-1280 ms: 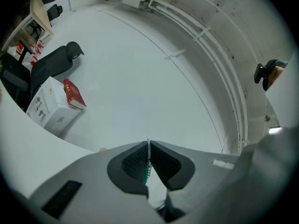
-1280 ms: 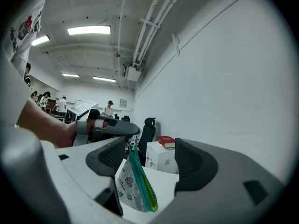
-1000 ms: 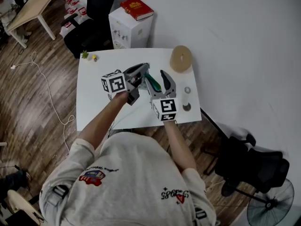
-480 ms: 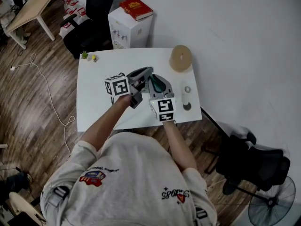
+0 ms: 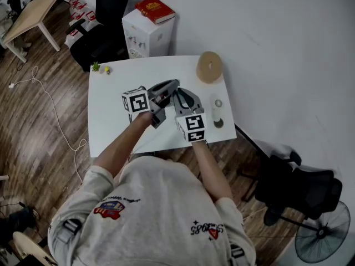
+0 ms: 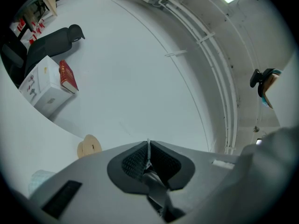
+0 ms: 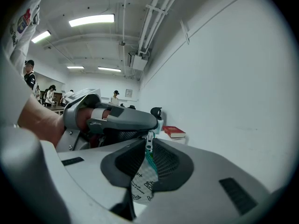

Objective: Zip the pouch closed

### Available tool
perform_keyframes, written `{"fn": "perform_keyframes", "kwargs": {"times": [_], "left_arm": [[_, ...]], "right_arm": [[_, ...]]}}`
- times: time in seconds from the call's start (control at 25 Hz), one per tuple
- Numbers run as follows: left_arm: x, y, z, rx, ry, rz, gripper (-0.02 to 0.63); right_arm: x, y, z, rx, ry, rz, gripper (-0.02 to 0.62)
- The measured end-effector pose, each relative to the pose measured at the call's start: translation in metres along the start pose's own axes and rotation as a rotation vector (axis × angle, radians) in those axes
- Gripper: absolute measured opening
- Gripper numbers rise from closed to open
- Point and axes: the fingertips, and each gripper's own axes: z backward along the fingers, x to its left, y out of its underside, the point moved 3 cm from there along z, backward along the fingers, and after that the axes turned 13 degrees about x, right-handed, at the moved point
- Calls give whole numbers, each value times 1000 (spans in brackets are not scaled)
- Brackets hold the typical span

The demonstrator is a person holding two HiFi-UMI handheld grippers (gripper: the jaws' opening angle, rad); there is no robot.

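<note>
Right gripper (image 7: 148, 143) — just closed on pouch (image 7: 142, 185).

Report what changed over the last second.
The right gripper has just closed its jaws, wide apart a second ago, onto the pouch near its zipper pull. The left gripper stayed shut on the pouch, and both remained above the table.

pouch (image 7: 141, 183) over table (image 5: 108, 123) | disc (image 5: 209, 67) on table's far-right corner | book (image 5: 153, 10) on box (image 5: 141, 37) behind table
</note>
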Motion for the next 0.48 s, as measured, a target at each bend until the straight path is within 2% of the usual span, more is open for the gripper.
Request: {"fn": "perform_keyframes", "kwargs": {"times": [0.16, 0.28, 0.48], "left_arm": [[0, -1, -2, 11, 5, -10, 14], [6, -1, -1, 20, -23, -28, 14], [13, 4, 2, 35, -37, -12, 14]], "right_arm": [[-4, 0, 3, 7, -8, -7, 46], [-5, 0, 4, 5, -22, -4, 44], [-3, 7, 4, 32, -58, -16, 41]]}}
